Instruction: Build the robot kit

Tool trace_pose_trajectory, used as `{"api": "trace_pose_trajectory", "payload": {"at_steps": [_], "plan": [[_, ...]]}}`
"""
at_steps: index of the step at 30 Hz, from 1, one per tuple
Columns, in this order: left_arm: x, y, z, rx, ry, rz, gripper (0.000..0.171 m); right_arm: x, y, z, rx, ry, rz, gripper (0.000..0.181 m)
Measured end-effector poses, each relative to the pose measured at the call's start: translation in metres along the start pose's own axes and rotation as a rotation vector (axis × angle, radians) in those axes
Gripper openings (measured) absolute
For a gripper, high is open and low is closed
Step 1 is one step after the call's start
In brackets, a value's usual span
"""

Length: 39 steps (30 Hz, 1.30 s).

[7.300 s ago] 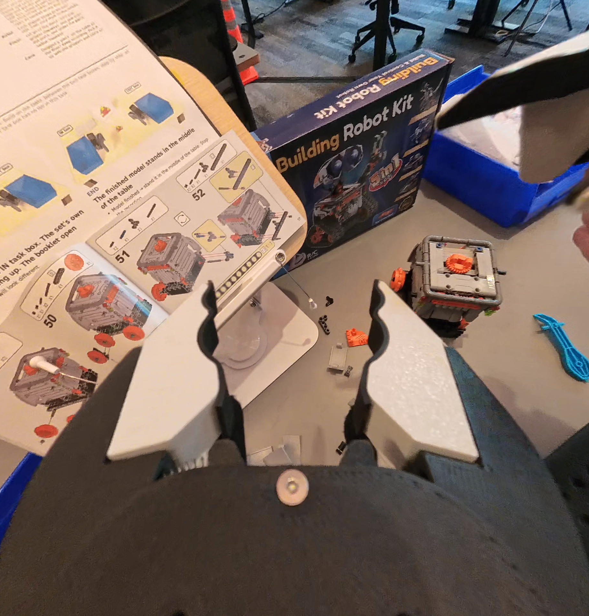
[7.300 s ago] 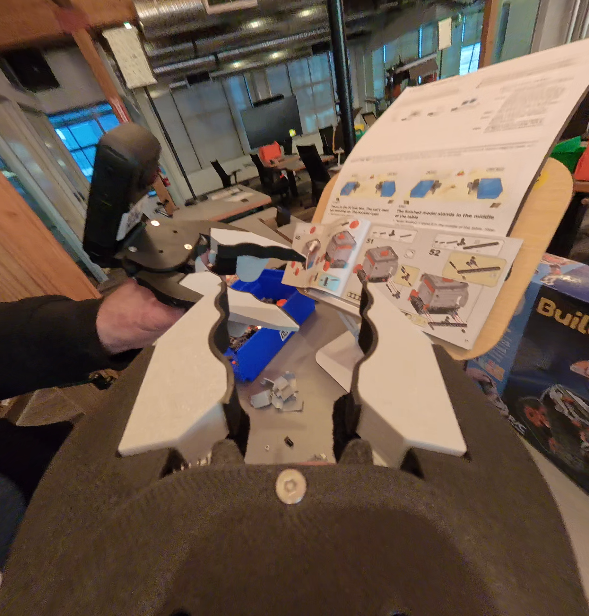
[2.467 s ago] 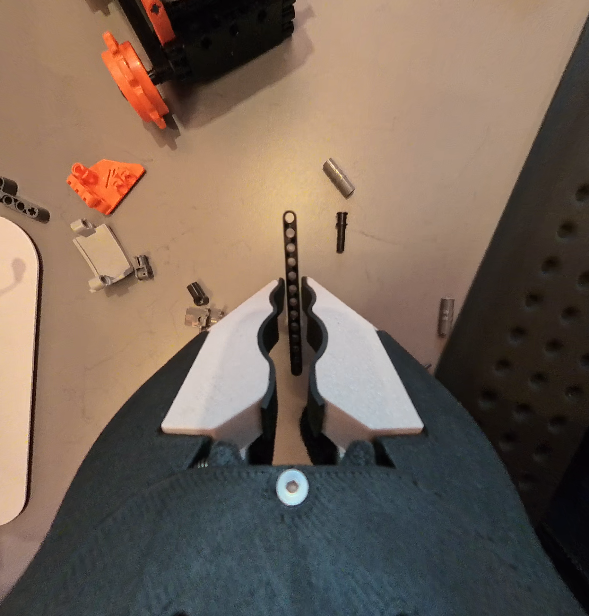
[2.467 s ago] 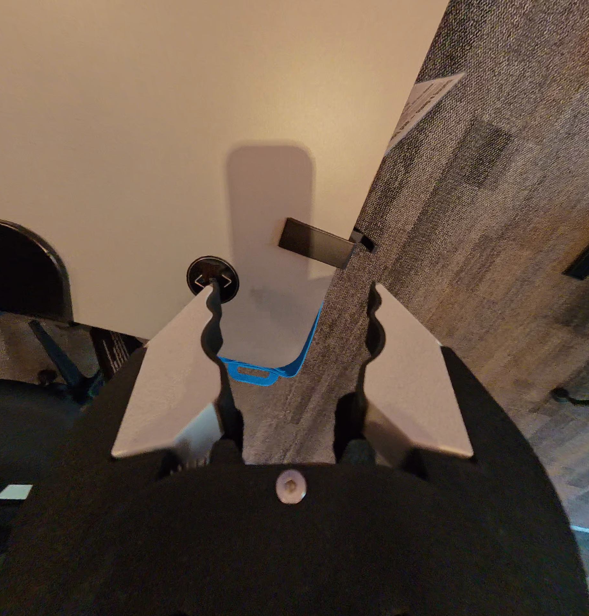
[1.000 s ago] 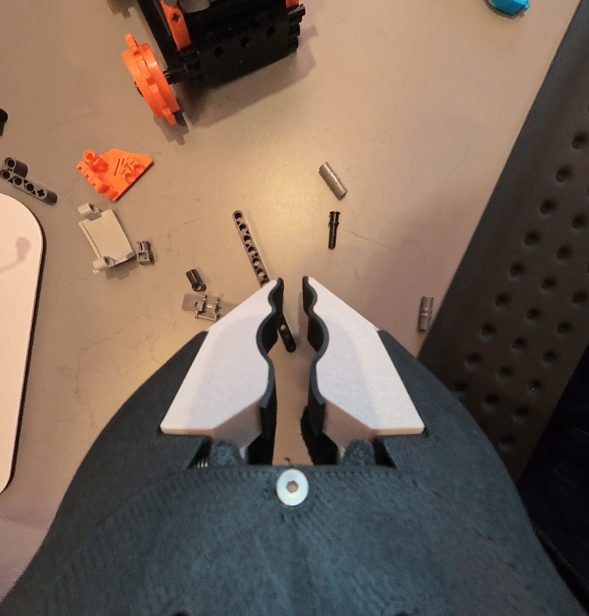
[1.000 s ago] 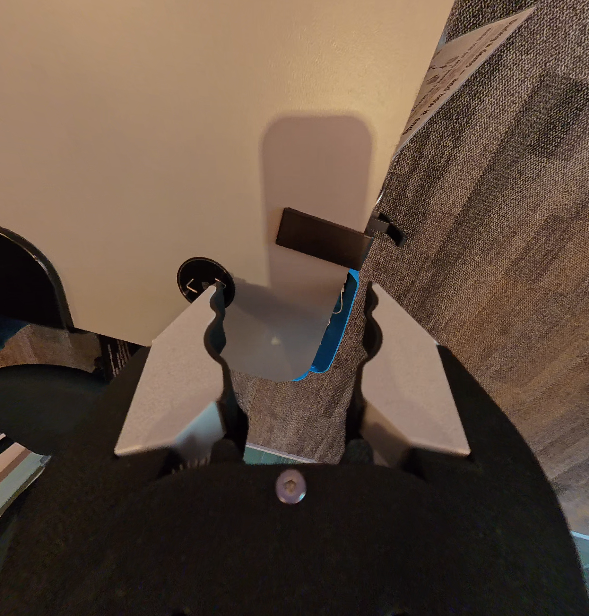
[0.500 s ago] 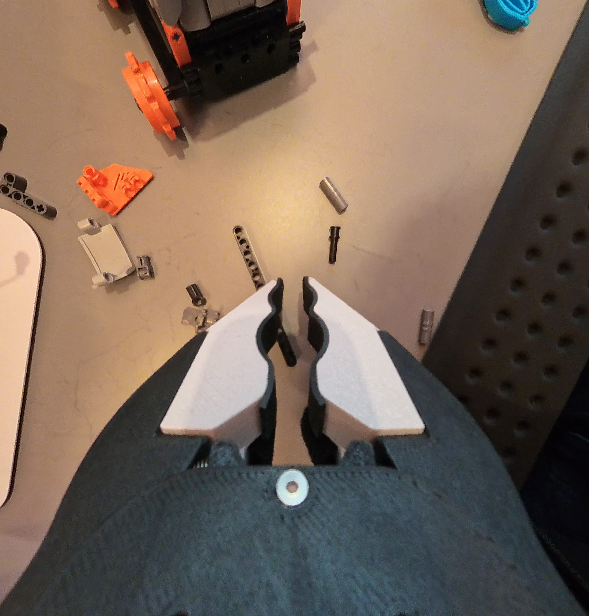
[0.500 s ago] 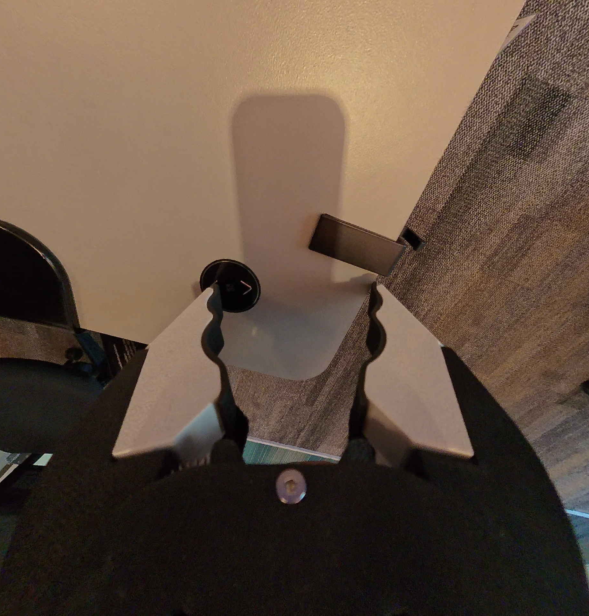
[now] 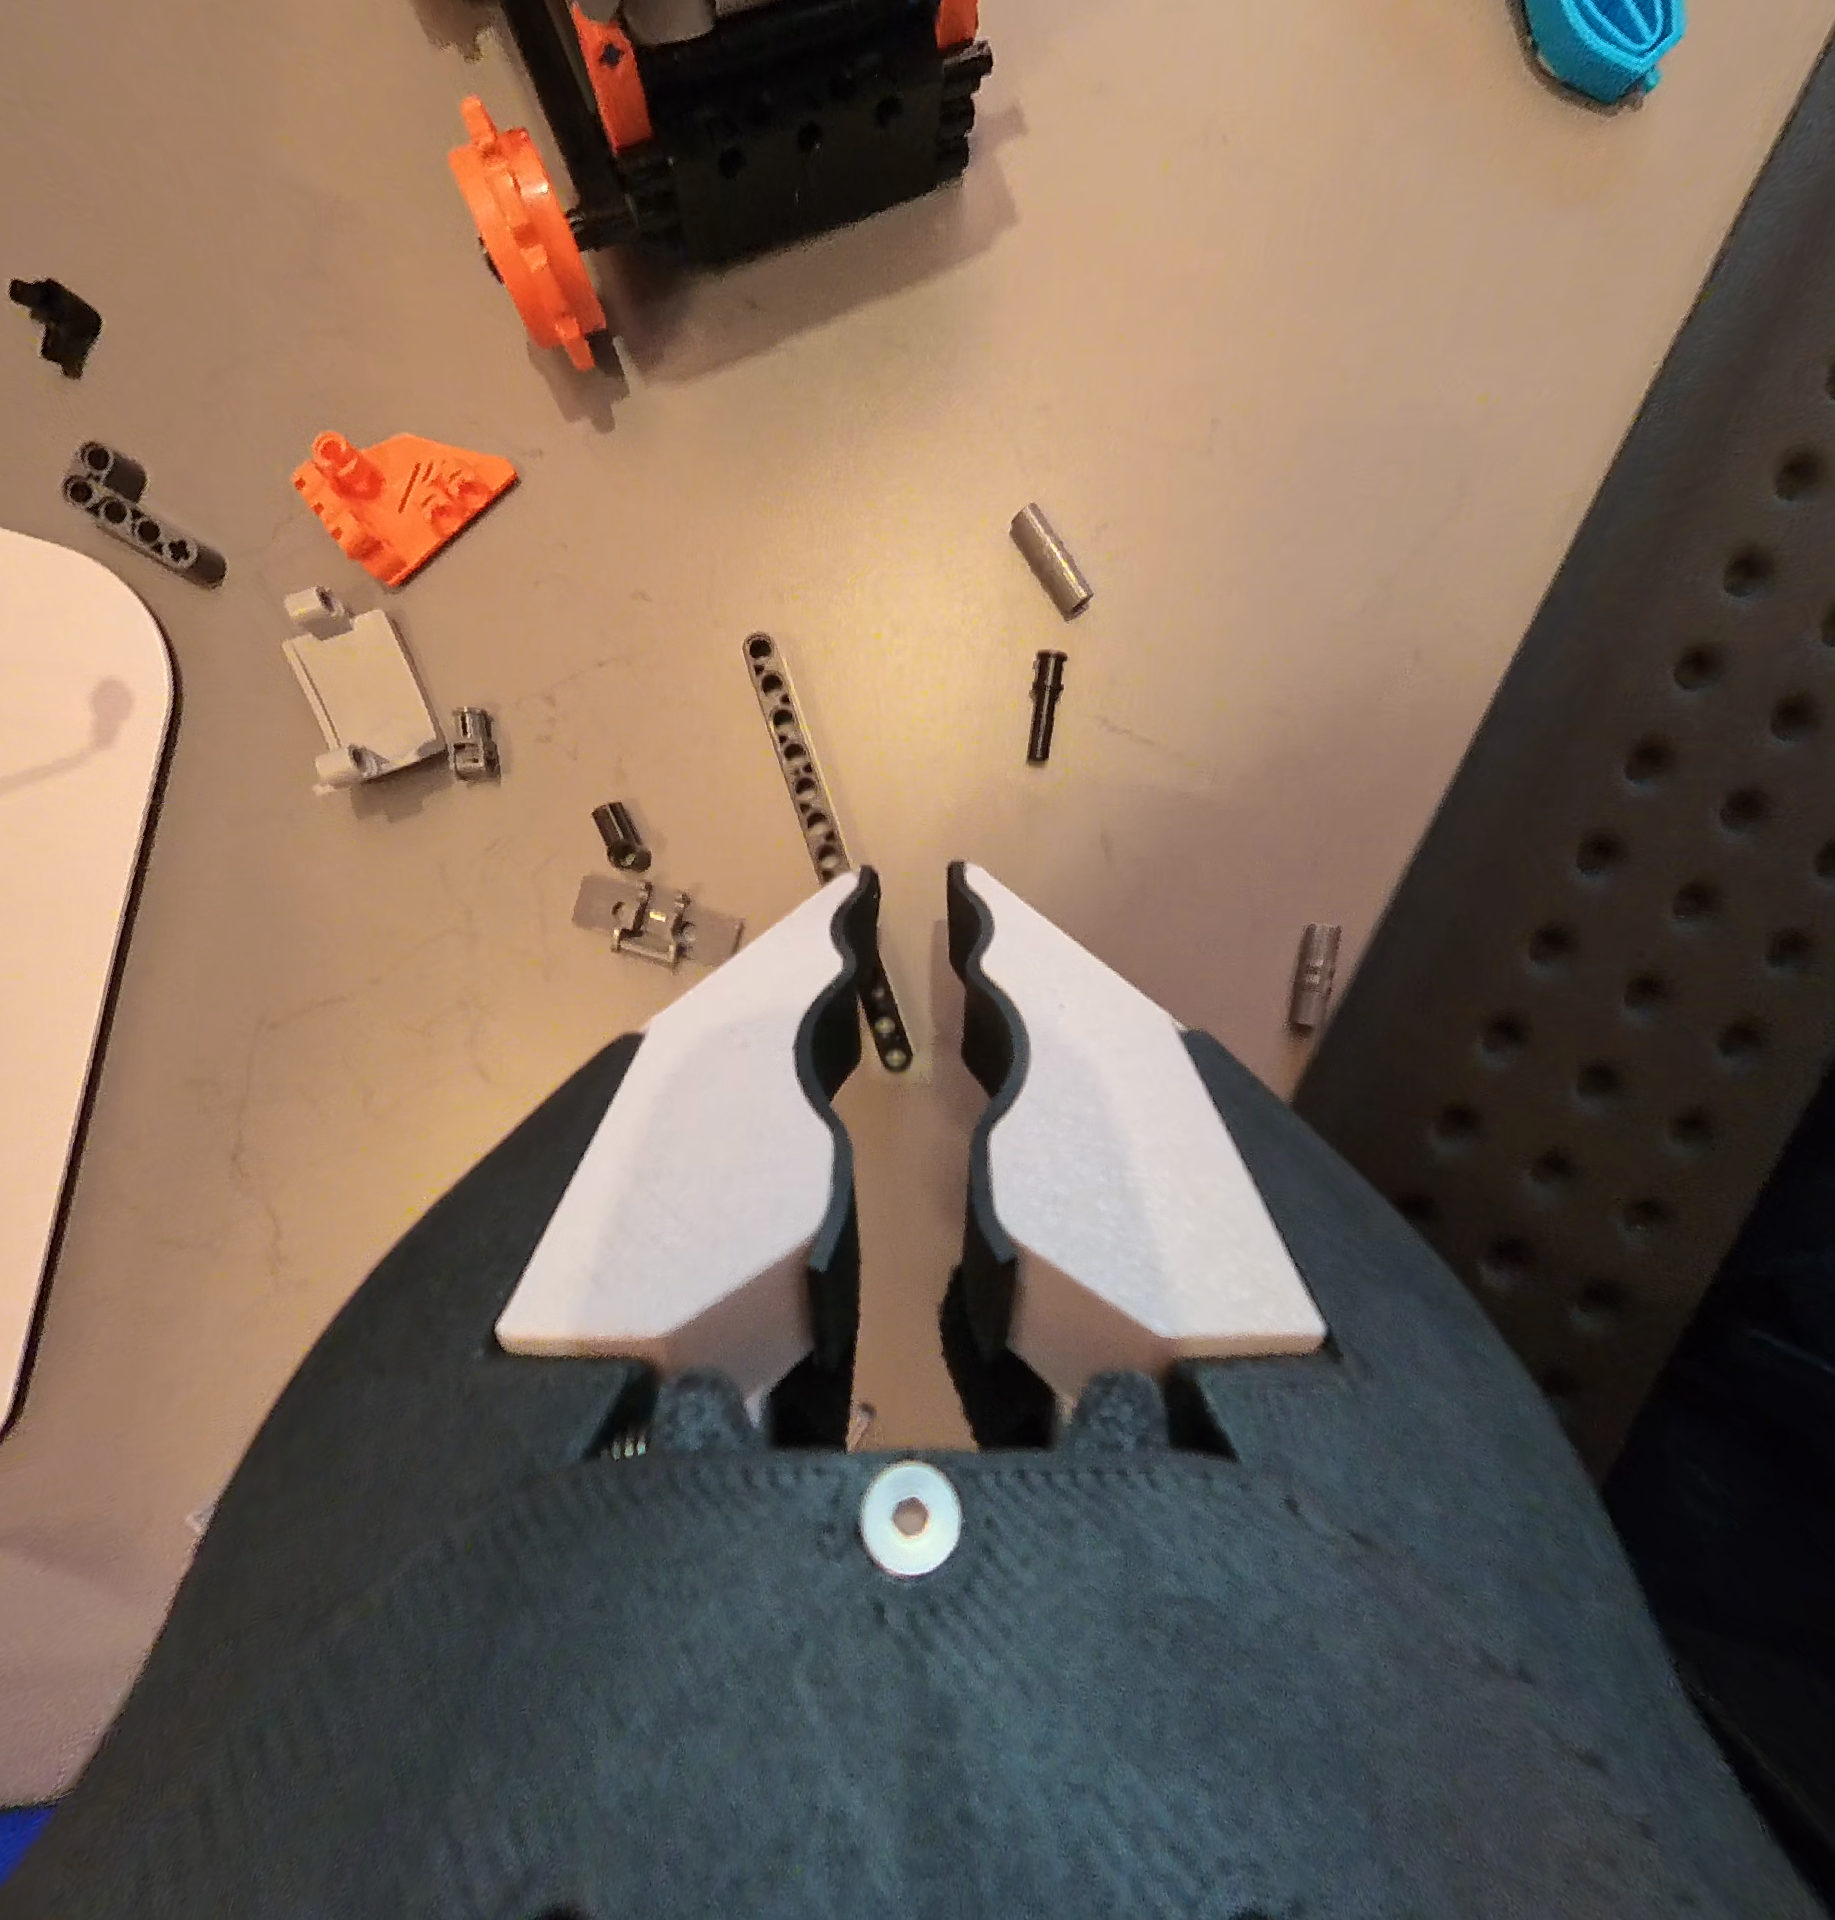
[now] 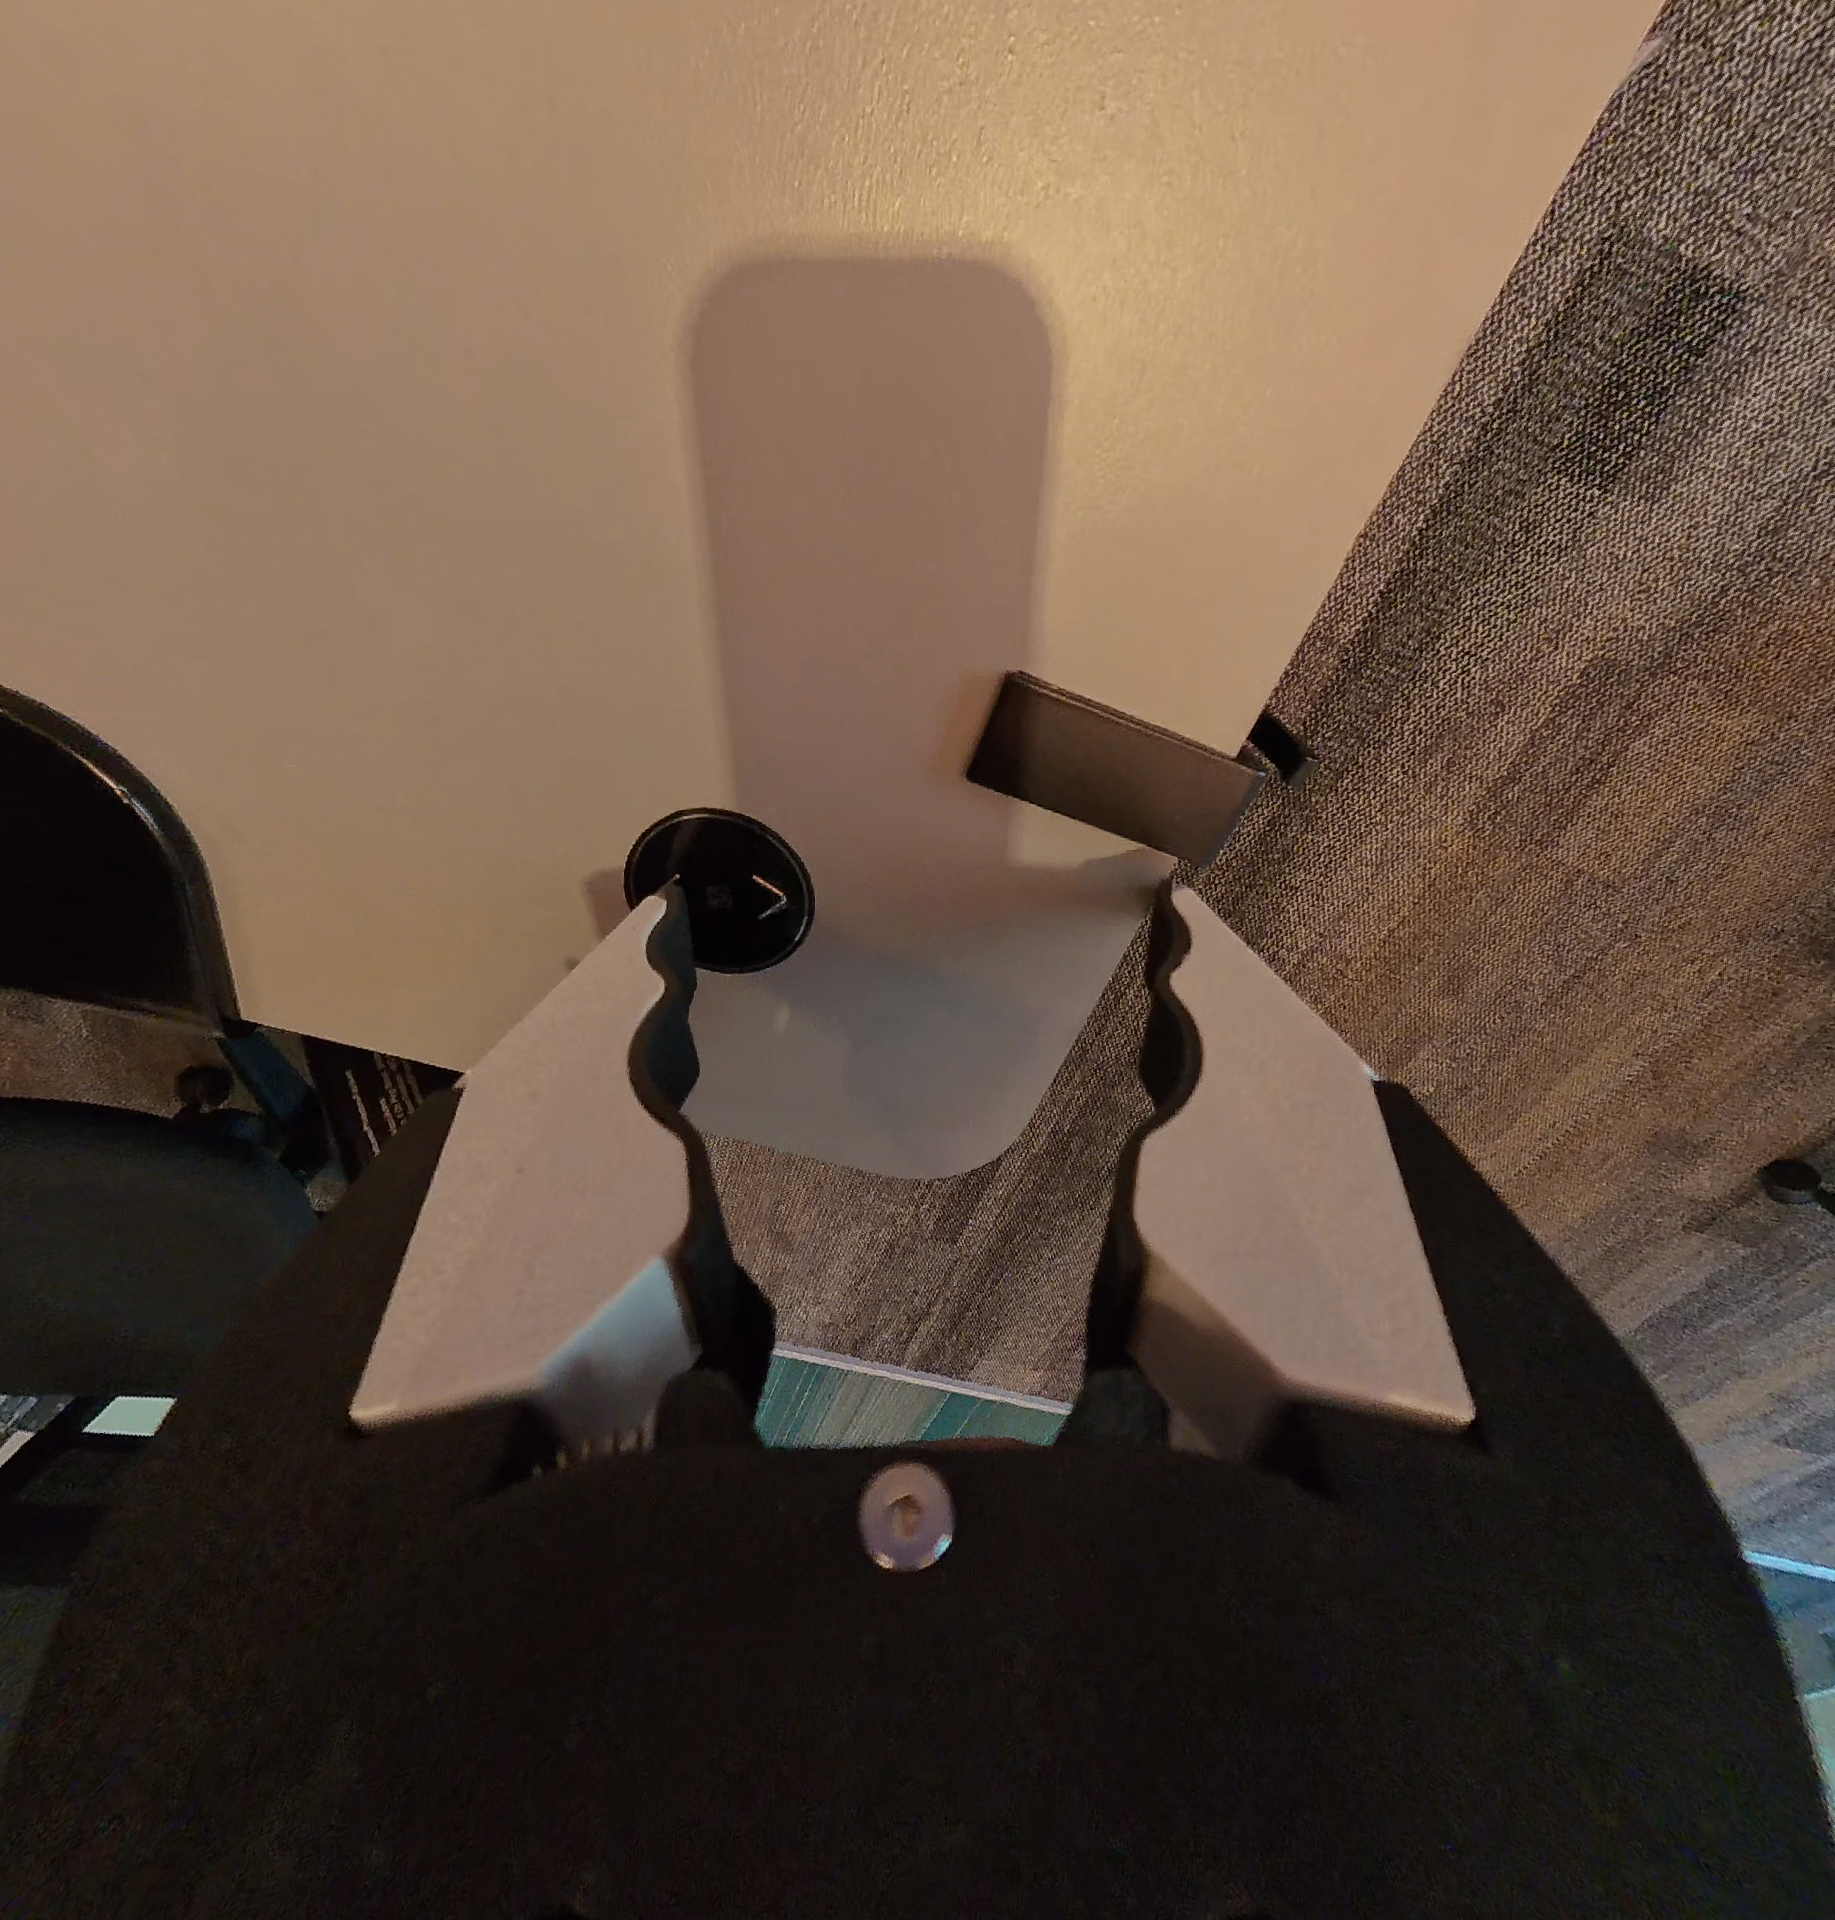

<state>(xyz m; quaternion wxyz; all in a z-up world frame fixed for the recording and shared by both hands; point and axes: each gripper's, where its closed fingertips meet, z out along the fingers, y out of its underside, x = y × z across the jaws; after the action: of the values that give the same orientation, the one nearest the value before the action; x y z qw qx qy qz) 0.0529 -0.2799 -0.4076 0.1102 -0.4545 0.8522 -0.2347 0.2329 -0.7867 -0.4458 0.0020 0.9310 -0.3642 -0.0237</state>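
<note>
On the grey table (image 9: pixel 1256 312), from the left, lie a white base plate (image 9: pixel 51 883), small grey pieces and an orange wedge (image 9: pixel 404 504), with the black-and-orange model (image 9: pixel 747 135) at the far edge. The left gripper (image 9: pixel 911 883) stands narrowly parted, empty, over the near end of a black holed strip (image 9: pixel 797 764); whether it touches is unclear. Bare tabletop runs right to a perforated black panel (image 9: pixel 1671 779). The right gripper (image 10: pixel 913 894) is spread wide, empty, facing a pale board (image 10: pixel 477 364) above carpet (image 10: pixel 1567 727).
</note>
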Motion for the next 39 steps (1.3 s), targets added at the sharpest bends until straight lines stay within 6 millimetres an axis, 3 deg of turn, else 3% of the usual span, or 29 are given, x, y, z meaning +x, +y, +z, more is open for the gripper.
{"api": "trace_pose_trajectory", "payload": {"at_steps": [16,24,27,35,39], "plan": [[-0.015,0.021,-0.033,0.074,-0.111,-0.106,0.016,-0.001,0.0,-0.019,0.017,0.027,-0.019,0.085],[-0.007,0.023,-0.049,0.125,-0.155,-0.161,0.016,-0.002,0.0,-0.03,0.002,0.036,-0.03,0.084],[-0.007,0.028,-0.05,0.134,-0.164,-0.166,0.016,-0.006,-0.001,-0.034,0.001,0.041,-0.051,0.076],[-0.011,0.039,-0.054,0.151,-0.154,-0.141,0.016,-0.007,0.002,-0.044,0.032,0.041,-0.003,0.074],[-0.012,0.041,-0.057,0.162,-0.153,-0.128,0.016,-0.004,0.002,-0.049,0.007,0.055,0.005,0.082]]}}
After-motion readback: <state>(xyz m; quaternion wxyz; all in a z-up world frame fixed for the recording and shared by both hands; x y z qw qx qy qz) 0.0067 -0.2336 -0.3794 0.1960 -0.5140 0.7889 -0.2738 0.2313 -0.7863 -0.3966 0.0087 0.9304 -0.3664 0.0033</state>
